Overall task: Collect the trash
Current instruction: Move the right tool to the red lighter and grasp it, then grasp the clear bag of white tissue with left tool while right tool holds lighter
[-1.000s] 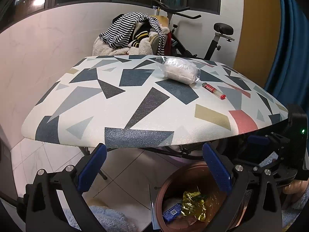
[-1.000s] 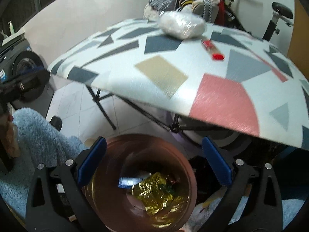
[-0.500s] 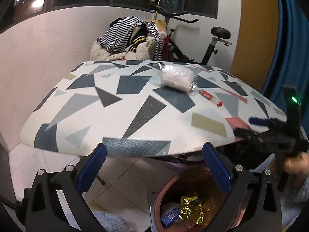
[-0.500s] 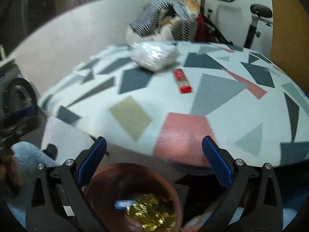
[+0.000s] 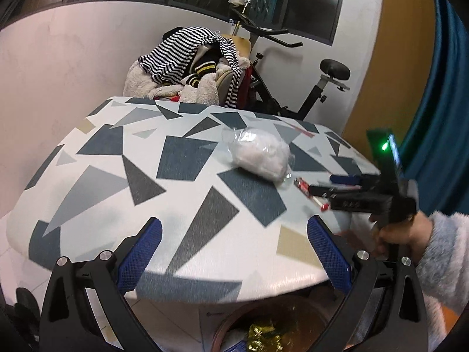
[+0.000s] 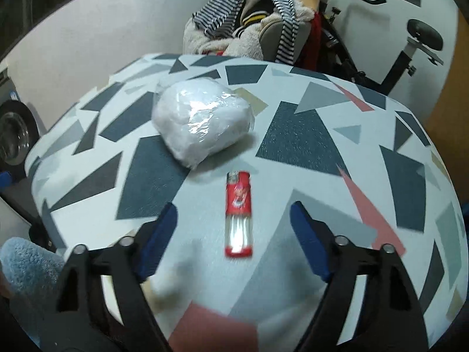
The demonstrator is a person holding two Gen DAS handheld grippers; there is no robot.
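Nearest in the left wrist view: left claw point(image 5: 234, 252) with blue-padded fingers spread wide and empty, over the near edge of the round desk point(image 5: 96, 176) covered in grey, navy, tan and pink geometric shapes. Below that edge, a brown round bin point(image 5: 231, 325) holding crumpled gold foil point(image 5: 263, 336). In the right wrist view, right claw point(image 6: 233, 236) closing above the desk top, pads apart on either side of a red plastic lighter with a clear lower end point(image 6: 239, 214), not pressing it; lighter flat on the desk. Just beyond, a clear plastic bag stuffed with white filling point(image 6: 202, 120), close to the lighter's far end. Farther back, past the desk, a heap of striped and fleecy clothes point(image 6: 249, 20) on an exercise bike point(image 6: 416, 44).
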